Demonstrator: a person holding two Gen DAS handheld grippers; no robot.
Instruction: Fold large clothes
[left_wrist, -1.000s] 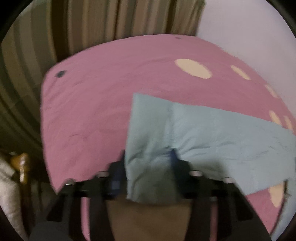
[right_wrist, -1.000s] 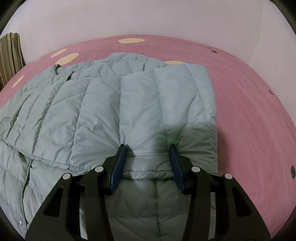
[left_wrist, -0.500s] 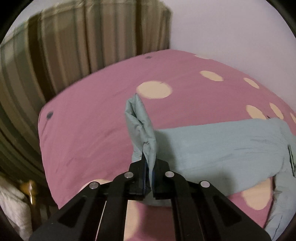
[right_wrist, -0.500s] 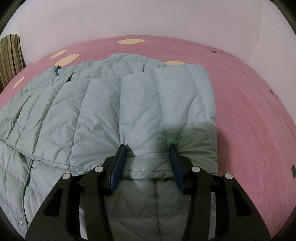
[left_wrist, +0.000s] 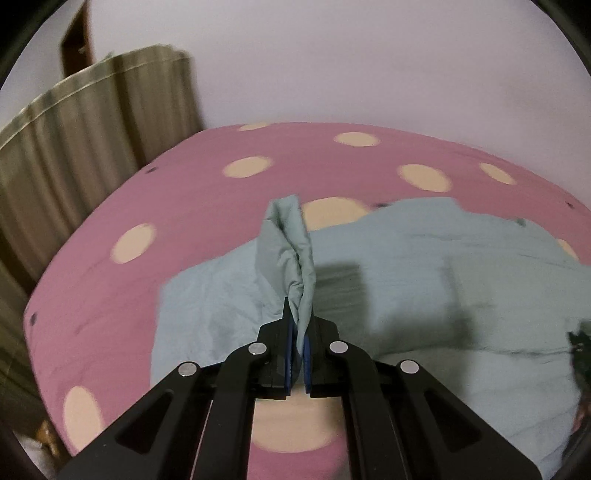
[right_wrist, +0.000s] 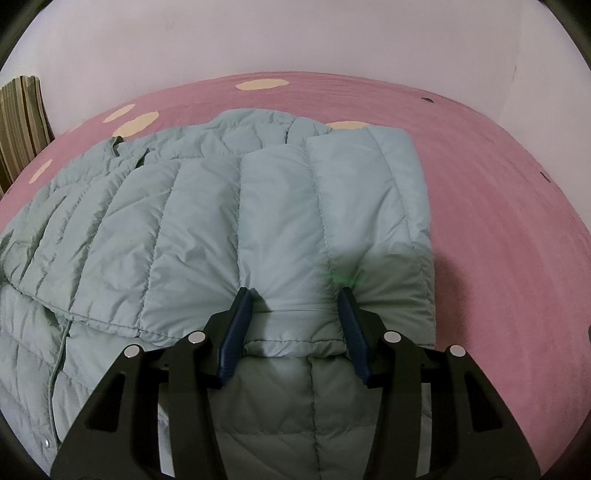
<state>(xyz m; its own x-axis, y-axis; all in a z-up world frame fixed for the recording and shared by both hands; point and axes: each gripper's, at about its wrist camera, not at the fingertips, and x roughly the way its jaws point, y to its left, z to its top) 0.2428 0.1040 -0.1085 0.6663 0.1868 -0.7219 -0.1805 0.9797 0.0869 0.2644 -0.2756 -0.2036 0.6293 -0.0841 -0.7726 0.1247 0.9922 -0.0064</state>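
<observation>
A pale green quilted puffer jacket (right_wrist: 229, 221) lies spread on the pink bed. One sleeve (right_wrist: 369, 192) is folded across its body. My right gripper (right_wrist: 295, 295) is open, its blue pads pressed down on the jacket at either side of a seam near the folded sleeve's cuff. My left gripper (left_wrist: 297, 325) is shut on the end of the other sleeve (left_wrist: 291, 251), which stands bunched up above the jaws. The rest of the jacket (left_wrist: 424, 280) lies behind it in the left wrist view.
The bed has a pink cover with cream dots (left_wrist: 192, 206). Striped curtains (left_wrist: 92, 129) hang at its left side. A white wall (right_wrist: 295, 37) runs behind the bed. Bare pink cover (right_wrist: 498, 221) lies right of the jacket.
My left gripper closed on the sleeve end and has swung with it toward the jacket body. My right gripper has not moved.
</observation>
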